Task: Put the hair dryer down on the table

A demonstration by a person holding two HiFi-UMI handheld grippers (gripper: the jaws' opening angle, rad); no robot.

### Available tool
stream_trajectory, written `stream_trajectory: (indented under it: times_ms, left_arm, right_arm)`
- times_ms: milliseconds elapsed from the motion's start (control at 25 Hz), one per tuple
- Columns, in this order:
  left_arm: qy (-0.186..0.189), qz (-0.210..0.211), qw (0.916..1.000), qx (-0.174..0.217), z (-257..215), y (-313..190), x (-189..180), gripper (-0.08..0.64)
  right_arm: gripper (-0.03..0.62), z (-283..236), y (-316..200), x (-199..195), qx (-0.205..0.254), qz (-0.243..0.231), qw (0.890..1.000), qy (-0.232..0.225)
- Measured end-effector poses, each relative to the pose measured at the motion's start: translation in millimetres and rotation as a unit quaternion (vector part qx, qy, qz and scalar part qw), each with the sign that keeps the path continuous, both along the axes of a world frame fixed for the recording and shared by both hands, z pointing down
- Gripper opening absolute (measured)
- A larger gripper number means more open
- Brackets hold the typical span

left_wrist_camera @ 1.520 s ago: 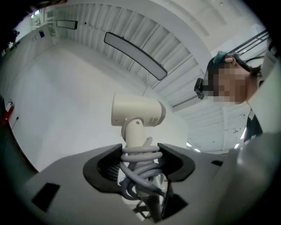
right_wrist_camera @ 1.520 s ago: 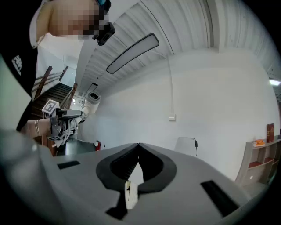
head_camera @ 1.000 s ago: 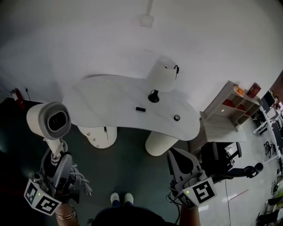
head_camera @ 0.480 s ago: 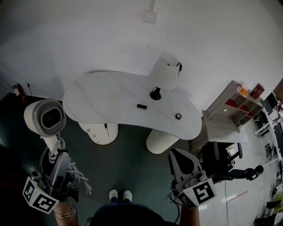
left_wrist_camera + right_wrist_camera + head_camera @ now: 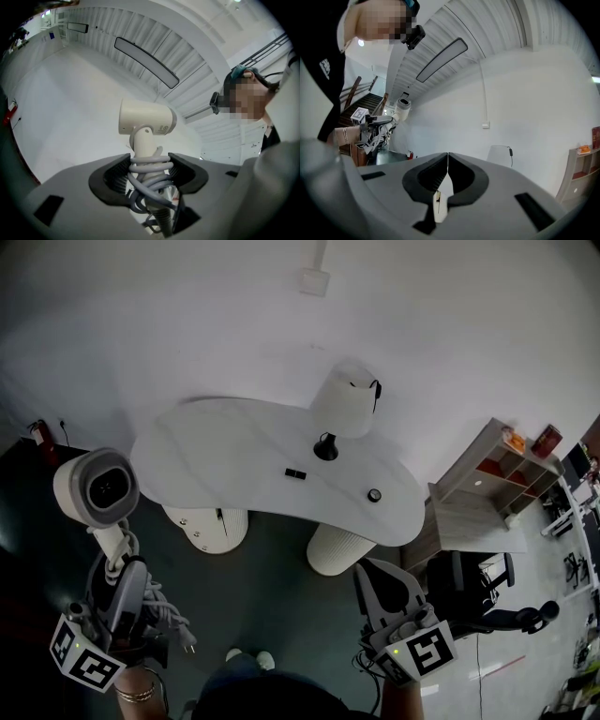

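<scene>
A cream hair dryer (image 5: 97, 488) stands upright in my left gripper (image 5: 119, 570), whose jaws are shut on its handle and the grey cord wound round it. In the left gripper view the hair dryer (image 5: 145, 118) rises above the left gripper (image 5: 149, 165), nozzle pointing left. A loose cord and plug (image 5: 178, 634) hang beside that gripper. My right gripper (image 5: 382, 589) is at the lower right, shut and empty; in the right gripper view the right gripper (image 5: 448, 161) has its jaws pressed together. The white curved table (image 5: 220, 460) lies ahead, well away from both grippers.
On the table stand a white lamp shade (image 5: 343, 399), a small black cone (image 5: 325, 447), a small black block (image 5: 296, 472) and a round black item (image 5: 374, 494). An office chair (image 5: 478, 582) and a wooden shelf (image 5: 492, 474) are at the right. The person's shoes (image 5: 246, 658) show below.
The hair dryer has swung slightly left and down in the view with my left gripper. The person has stepped, and the feet have shifted. The right gripper has hardly moved.
</scene>
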State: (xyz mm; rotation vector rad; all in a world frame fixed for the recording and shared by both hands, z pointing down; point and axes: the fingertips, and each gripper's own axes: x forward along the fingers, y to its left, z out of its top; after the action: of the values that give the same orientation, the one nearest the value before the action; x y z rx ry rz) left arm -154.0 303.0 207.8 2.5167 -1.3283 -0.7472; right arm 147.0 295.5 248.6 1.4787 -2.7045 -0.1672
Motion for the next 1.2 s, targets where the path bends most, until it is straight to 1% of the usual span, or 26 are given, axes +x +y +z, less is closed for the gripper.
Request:
stream_trajectory:
  times_ms: [200,400,520,680,760,840,920,1200]
  left_arm:
    - [0.005,0.007,0.9999,-0.011,3,-3,-1,0.265]
    - [-0.008,0.004,0.9996,-0.025,10,-5,-5,0.265]
    - [-0.008,0.003,0.9998,-0.019,10,-5,-5,0.265]
    - [0.0,0.016,0.9997,-0.018,14,-6,-7,0.265]
    - [-0.008,0.024,0.9995,-0.021,14,-24,-6,0.265]
    - [-0.015,0.032,0.9992,-0.02,13,-54,-7,0.265]
    - [-0.014,0.04,0.9989,-0.02,11,-77,-9,0.265]
    - [-0.011,0.056,0.9981,-0.024,9,-117,-18,0.265]
  right_arm:
    - [0.018,4,-4,-1,-0.014,0.006,1.0,0.001]
    - [0.018,13,-5,-4,-0.027,0.007,1.0,-0.003]
    - [0.018,14,-6,-4,-0.021,0.008,1.0,-0.002]
    - [0.018,13,-5,-9,-0.012,0.012,1.0,-0.008]
    - [0.018,14,-18,-12,-0.015,0.015,1.0,-0.009]
    - [0.018,12,-45,-15,-0.015,0.021,1.0,-0.008]
    - [0.018,9,-63,-20,-0.015,0.027,0.999,-0.011]
    - [0.018,5,-95,-33,-0.017,0.036,0.999,-0.012]
